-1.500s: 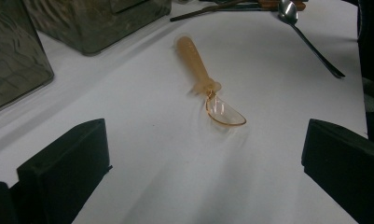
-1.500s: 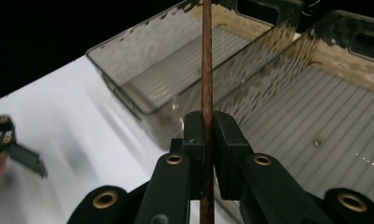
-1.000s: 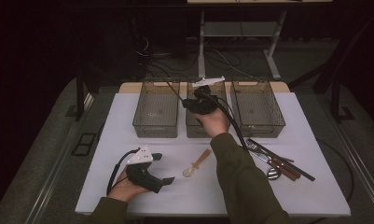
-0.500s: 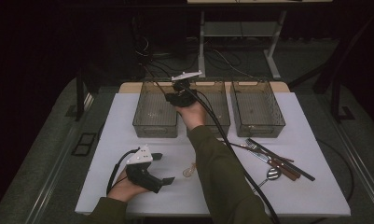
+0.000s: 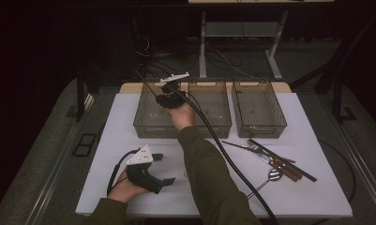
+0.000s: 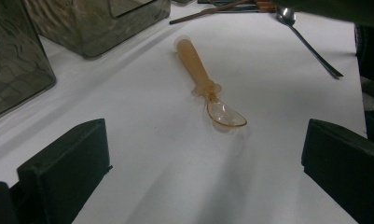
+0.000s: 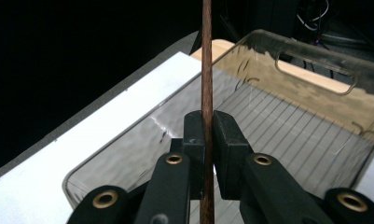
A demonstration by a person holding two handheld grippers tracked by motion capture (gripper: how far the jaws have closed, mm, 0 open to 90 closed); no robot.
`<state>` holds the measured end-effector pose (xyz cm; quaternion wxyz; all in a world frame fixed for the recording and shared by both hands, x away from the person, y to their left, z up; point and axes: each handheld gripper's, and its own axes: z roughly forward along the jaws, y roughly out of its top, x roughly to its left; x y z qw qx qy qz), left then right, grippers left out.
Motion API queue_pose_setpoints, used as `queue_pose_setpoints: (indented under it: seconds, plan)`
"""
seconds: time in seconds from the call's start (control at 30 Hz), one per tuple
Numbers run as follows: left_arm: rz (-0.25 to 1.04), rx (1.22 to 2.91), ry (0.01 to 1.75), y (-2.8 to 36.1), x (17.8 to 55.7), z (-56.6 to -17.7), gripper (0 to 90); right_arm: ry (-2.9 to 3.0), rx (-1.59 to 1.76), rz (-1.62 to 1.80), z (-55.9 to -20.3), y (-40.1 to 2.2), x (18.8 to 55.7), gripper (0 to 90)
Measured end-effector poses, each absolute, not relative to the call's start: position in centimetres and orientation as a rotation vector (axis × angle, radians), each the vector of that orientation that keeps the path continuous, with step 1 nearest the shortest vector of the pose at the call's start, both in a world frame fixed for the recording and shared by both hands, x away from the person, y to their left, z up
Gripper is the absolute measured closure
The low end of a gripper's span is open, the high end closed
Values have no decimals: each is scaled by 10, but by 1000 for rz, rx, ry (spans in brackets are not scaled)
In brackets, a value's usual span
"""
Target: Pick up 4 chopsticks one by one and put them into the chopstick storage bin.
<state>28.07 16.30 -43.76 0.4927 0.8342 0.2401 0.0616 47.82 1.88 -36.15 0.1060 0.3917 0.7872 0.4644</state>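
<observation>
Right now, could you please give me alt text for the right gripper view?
The right gripper pinches a thin brown stick, a chopstick by its look, upright between its black jaws, above a clear plastic bin on a white table.

No readable text or labels anywhere

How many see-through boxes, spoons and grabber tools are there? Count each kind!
Clear boxes: 3
Spoons: 2 (orange plastic spoon, metal spoon)
Grippers: 2 (left gripper, right gripper holding a brown stick)
Total: 7
</observation>
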Motion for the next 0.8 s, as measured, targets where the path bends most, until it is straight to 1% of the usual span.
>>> queue_pose_setpoints:
  seconds: [0.2,0.23,0.27,0.3,0.4,0.53,0.8]
  plan:
    - [141,2026,579,163,281,-438,0,2359,1164,1331,-374,22,482,828]
    - [141,2027,577,163,281,-438,0,2368,1173,1314,-376,22,483,765]
    - [143,2025,575,163,281,-438,0,2376,1188,1305,-379,23,484,675]
    - [143,2024,575,163,281,-438,0,2377,1203,1290,-380,23,484,627]
    - [143,2022,573,163,281,-438,0,2394,1176,1267,-380,22,484,575]
    - [142,2028,570,163,281,-438,0,2393,1157,1280,-374,19,483,534]
    - [149,2033,565,164,283,-438,0,2406,1123,1309,-361,6,476,485]
